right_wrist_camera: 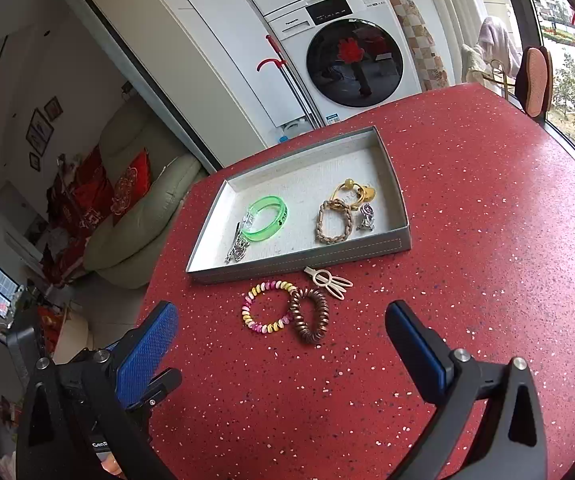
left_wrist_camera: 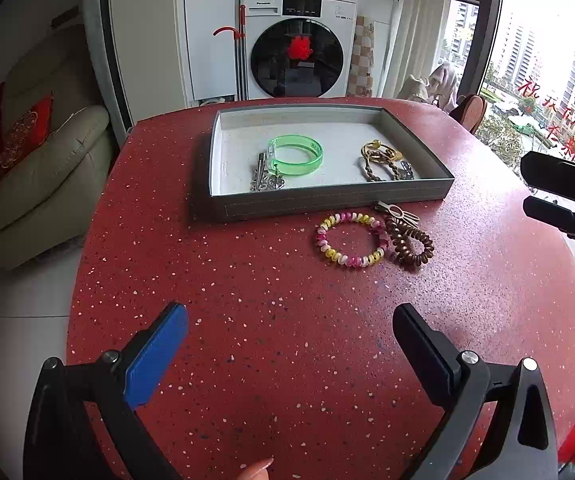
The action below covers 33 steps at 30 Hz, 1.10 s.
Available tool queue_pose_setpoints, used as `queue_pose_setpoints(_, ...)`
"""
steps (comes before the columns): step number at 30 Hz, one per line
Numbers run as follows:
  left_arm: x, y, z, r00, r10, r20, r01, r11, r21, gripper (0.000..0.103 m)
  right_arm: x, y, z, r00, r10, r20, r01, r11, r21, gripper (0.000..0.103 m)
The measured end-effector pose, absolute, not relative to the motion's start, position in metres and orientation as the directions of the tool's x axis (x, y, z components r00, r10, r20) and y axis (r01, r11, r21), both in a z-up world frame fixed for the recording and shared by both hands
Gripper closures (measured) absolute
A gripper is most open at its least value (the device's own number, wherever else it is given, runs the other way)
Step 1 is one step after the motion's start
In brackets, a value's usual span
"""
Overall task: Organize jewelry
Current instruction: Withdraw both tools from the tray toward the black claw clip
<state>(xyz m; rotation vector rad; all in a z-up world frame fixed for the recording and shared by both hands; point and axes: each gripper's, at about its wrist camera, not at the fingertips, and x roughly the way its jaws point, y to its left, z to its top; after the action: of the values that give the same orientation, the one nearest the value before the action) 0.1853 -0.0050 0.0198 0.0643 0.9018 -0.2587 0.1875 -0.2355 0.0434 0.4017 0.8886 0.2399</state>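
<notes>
A grey tray [left_wrist_camera: 327,200] [right_wrist_camera: 299,266] on the red speckled table holds a green bangle [left_wrist_camera: 296,154] [right_wrist_camera: 266,218], a silver clip [left_wrist_camera: 261,180] [right_wrist_camera: 237,246], a braided bracelet [left_wrist_camera: 379,166] [right_wrist_camera: 335,222], a gold ring piece [left_wrist_camera: 379,148] [right_wrist_camera: 353,192] and a small silver charm [right_wrist_camera: 366,218]. In front of the tray lie a pink-and-yellow spiral band [left_wrist_camera: 351,240] [right_wrist_camera: 267,308], a brown spiral band [left_wrist_camera: 409,242] [right_wrist_camera: 309,314] and a beige hair clip [left_wrist_camera: 397,212] [right_wrist_camera: 329,280]. My left gripper [left_wrist_camera: 289,340] is open and empty. My right gripper [right_wrist_camera: 281,340] is open and empty, just short of the bands.
The right gripper's body shows at the right edge of the left wrist view [left_wrist_camera: 567,196]. A sofa [left_wrist_camera: 39,184] stands left of the table, a washing machine [left_wrist_camera: 297,40] behind it, and a window [left_wrist_camera: 547,60] at the right.
</notes>
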Motion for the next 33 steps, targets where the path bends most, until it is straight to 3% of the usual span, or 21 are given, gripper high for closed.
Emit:
queue_pose_setpoints(5, 0.161, -0.009, 0.016, 0.570, -0.231, -0.788, 0.289, 0.955, -0.071, 0.000, 0.176, -0.229, 0.038, 0.578, 0.350, -0.737, -0.046, 0.916, 0.399, 0.000)
queue_pose_setpoints(12, 0.131, -0.010, 0.011, 0.605, -0.174, -0.777, 0.284, 0.959, 0.007, 0.000, 0.163, -0.227, 0.030, 0.552, 0.326, -0.768, -0.040, 0.930, 0.365, 0.000)
queue_pose_setpoints(21, 0.114, 0.003, -0.002, 0.540, -0.246, -0.805, 0.287, 0.953, -0.099, 0.000, 0.151, -0.230, 0.016, 0.514, 0.273, -0.813, -0.021, 0.952, 0.306, 0.000)
queue_pose_setpoints(33, 0.084, -0.018, -0.007, 0.506, -0.325, -0.799, 0.361, 0.921, -0.147, 0.000, 0.156, -0.224, -0.005, 0.468, 0.221, -0.856, -0.023, 0.971, 0.238, 0.000)
